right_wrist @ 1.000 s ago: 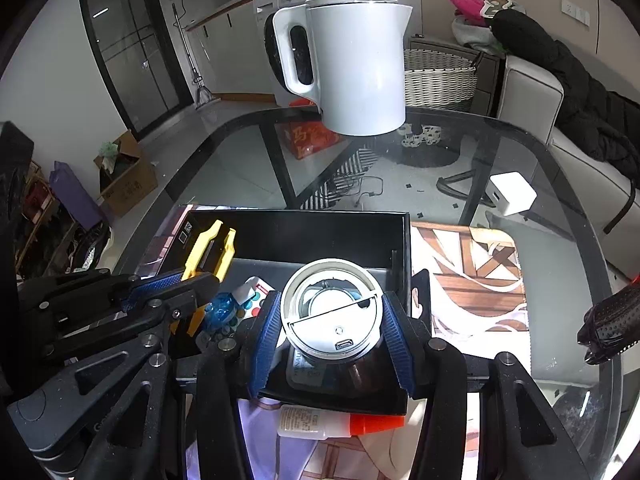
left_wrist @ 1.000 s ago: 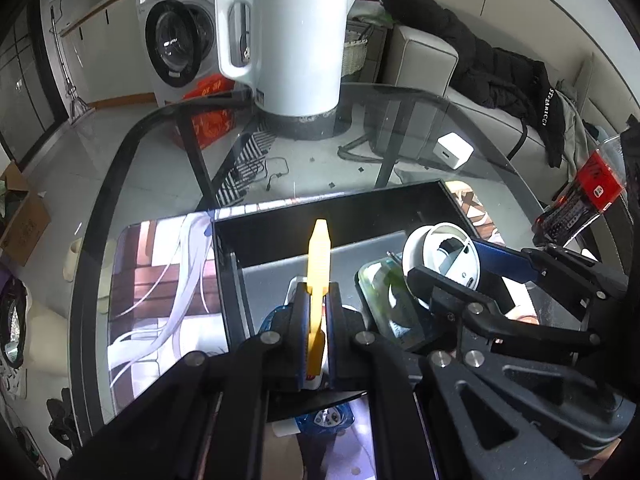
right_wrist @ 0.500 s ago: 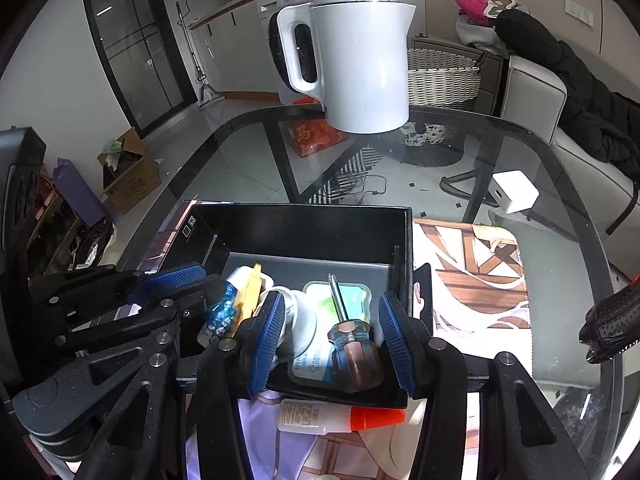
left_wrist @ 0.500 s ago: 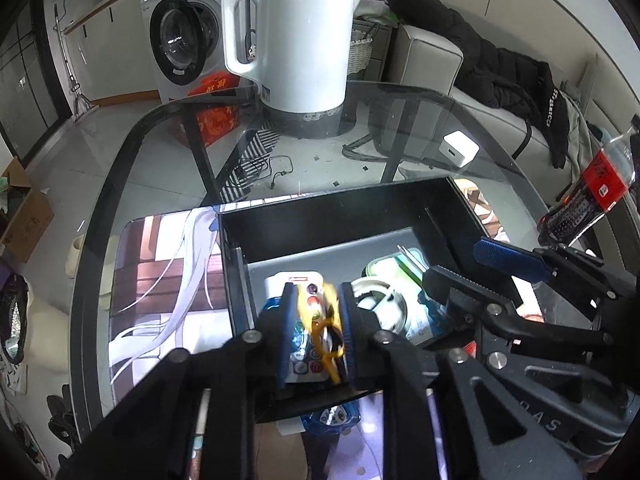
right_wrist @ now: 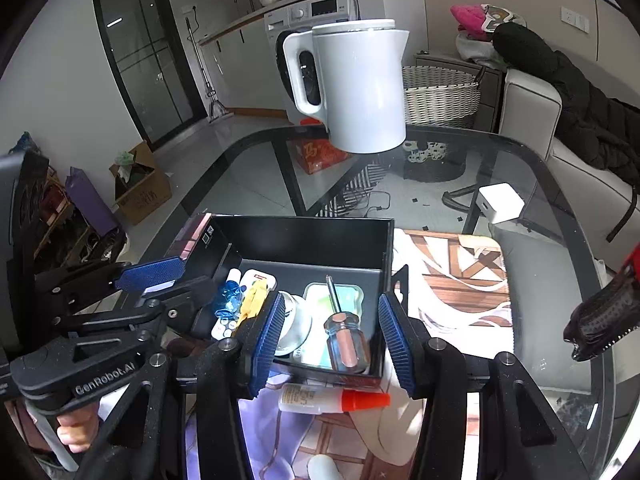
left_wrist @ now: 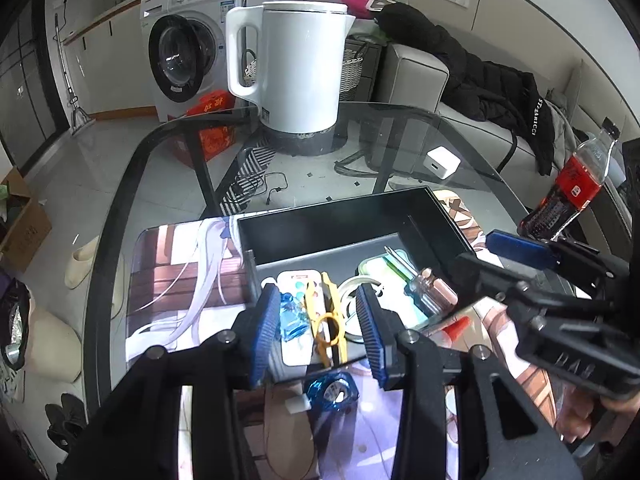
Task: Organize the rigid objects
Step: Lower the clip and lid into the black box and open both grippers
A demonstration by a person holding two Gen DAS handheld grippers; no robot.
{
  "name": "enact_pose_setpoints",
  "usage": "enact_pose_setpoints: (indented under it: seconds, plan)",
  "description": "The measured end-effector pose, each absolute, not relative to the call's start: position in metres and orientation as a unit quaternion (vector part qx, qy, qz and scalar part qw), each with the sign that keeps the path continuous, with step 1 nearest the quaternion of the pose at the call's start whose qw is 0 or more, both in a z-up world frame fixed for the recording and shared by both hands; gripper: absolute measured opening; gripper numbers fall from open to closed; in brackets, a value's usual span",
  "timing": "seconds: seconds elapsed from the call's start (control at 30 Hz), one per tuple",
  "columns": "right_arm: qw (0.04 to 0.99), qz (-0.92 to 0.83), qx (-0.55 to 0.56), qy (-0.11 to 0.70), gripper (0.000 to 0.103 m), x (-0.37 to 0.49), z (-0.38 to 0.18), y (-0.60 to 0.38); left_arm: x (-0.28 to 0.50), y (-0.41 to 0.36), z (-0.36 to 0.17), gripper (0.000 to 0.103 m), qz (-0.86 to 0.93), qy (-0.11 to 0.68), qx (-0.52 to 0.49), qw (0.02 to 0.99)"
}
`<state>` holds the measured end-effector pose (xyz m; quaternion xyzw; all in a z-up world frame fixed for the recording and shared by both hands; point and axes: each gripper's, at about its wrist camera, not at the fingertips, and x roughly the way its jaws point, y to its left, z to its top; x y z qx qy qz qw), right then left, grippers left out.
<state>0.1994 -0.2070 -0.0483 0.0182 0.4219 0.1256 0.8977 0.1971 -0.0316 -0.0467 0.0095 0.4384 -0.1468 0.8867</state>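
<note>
While the left tool (left_wrist: 316, 330) opens, pads clear of the yellow clip (left_wrist: 326, 316) between them, a careless lift could snag it out. Right tool (right_wrist: 332, 338) stands half open, holding nothing. Lower centre of both views, the black box (right_wrist: 304, 236) on the glass tabletop (right_wrist: 520, 168) holds a white lid (right_wrist: 294, 326), green case (right_wrist: 348, 292), remote (left_wrist: 298, 284), screwdriver (right_wrist: 344, 340) and clip. Glue bottle (right_wrist: 332, 398) lies outside below.

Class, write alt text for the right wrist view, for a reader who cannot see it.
The right gripper hangs open over a black box on a glass table; a screwdriver, a white lid and a yellow clip lie inside. A white kettle stands behind the box.
</note>
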Motion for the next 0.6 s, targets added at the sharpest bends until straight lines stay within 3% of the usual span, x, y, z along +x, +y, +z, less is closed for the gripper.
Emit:
enact_pose_setpoints:
  seconds: [0.3, 0.6]
  plan:
    - [0.896, 0.122, 0.014, 0.427, 0.050, 0.183, -0.046, -0.232, 0.170, -0.010, -0.048, 0.041, -0.154, 0.441, 0.027, 0.884]
    - [0.864, 0.155, 0.014, 0.478, 0.050, 0.188, -0.083, -0.248, 0.156, -0.012, -0.080, 0.042, -0.193, 0.482, 0.068, 0.852]
